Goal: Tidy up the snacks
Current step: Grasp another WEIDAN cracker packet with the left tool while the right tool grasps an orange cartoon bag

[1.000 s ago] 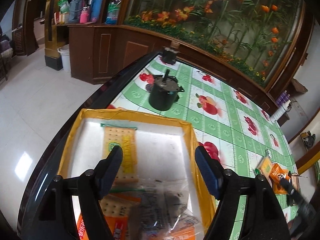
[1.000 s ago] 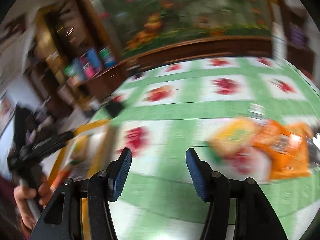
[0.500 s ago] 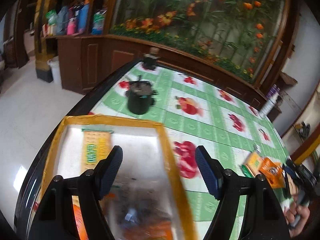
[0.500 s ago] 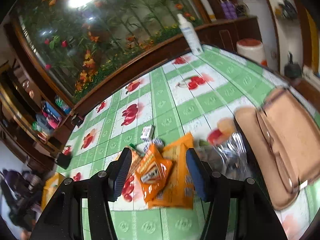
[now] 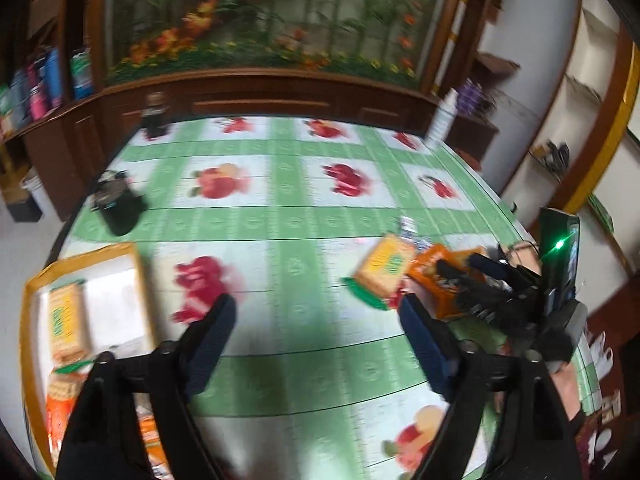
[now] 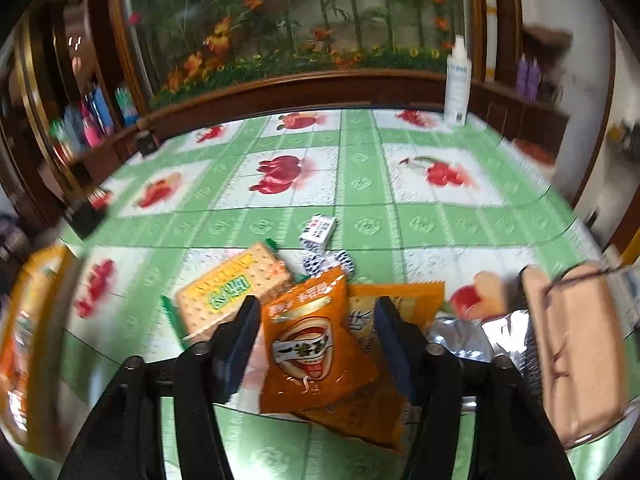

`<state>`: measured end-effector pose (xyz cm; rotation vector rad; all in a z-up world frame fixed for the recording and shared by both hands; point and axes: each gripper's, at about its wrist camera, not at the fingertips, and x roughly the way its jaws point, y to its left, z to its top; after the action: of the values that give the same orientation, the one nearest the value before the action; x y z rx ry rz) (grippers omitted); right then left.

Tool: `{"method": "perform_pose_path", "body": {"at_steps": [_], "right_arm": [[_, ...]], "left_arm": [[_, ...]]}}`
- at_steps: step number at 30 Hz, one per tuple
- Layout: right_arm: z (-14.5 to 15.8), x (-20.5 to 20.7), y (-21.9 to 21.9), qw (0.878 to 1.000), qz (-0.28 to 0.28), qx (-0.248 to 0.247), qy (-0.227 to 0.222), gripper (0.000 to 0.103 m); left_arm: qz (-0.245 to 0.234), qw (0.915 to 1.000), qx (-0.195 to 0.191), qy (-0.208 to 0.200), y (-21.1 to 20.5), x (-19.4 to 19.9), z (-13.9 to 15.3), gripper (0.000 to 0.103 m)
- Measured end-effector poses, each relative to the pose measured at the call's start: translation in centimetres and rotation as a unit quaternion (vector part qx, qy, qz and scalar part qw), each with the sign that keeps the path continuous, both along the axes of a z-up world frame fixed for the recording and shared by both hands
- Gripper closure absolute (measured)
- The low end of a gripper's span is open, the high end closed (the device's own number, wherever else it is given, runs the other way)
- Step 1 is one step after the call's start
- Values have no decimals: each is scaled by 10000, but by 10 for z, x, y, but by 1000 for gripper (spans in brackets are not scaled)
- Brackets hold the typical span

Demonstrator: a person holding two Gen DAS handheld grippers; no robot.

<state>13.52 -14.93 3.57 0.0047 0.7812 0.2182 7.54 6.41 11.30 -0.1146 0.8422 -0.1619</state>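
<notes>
A pile of snacks lies on the green fruit-print tablecloth: a yellow-green cracker packet (image 6: 232,292), an orange packet (image 6: 312,344) on top of a flatter orange one (image 6: 404,300), and small black-and-white sweets (image 6: 318,230). My right gripper (image 6: 317,308) hovers low over the pile. Its jaws are opening, and the top orange packet lies between them with the pads clear of it. My left gripper (image 5: 316,308) hangs over bare cloth, jaws opening with nothing between them. At its left is the yellow-rimmed box (image 5: 138,280), holding cracker packets (image 5: 64,320). The left wrist view also shows the right gripper (image 5: 472,270) on the pile.
A black pot (image 5: 118,208) and a small dark jar (image 5: 155,116) stand at the table's far left. A white bottle (image 6: 458,80) stands at the far edge. A silver foil bag (image 6: 464,332) and a beige pouch (image 6: 572,344) lie right of the pile.
My left gripper swung right, from above the box to bare cloth, and its jaws widened. My right gripper came down over the snack pile, with the orange packet now between its wider jaws.
</notes>
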Motion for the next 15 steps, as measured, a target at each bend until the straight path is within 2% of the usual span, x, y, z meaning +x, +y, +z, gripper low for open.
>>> {"method": "perform_pose_path", "body": {"at_steps": [2, 4, 6, 7, 8, 10, 12, 13, 15], "right_arm": [[-4, 0, 6, 9997, 80, -227, -67, 28], [-11, 1, 13, 9985, 135, -516, -124, 28], [-15, 0, 21, 9960, 172, -847, -247, 30], [-17, 0, 24, 9944, 188, -997, -300, 46], [-19, -2, 28, 9923, 268, -1178, -286, 52], [-19, -6, 33, 9887, 423, -1415, -239, 57], [-16, -7, 31, 9891, 460, -1385, -172, 64], [-11, -7, 23, 9920, 413, -1185, -140, 68], [-2, -6, 8, 9961, 215, -845, -137, 68]], "left_arm": [[-90, 9999, 71, 106, -14, 11, -1, 15], [11, 9997, 176, 196, -23, 24, -3, 15], [35, 9994, 118, 334, -27, 36, -7, 15], [50, 9992, 49, 393, -27, 42, -9, 15], [81, 9989, -19, 453, -27, 46, -11, 15], [117, 9984, -39, 556, -29, 54, -16, 15], [154, 9980, 39, 606, -32, 60, -20, 15], [159, 9978, 80, 636, -34, 64, -23, 15], [95, 9973, 150, 713, -41, 72, -31, 15]]}}
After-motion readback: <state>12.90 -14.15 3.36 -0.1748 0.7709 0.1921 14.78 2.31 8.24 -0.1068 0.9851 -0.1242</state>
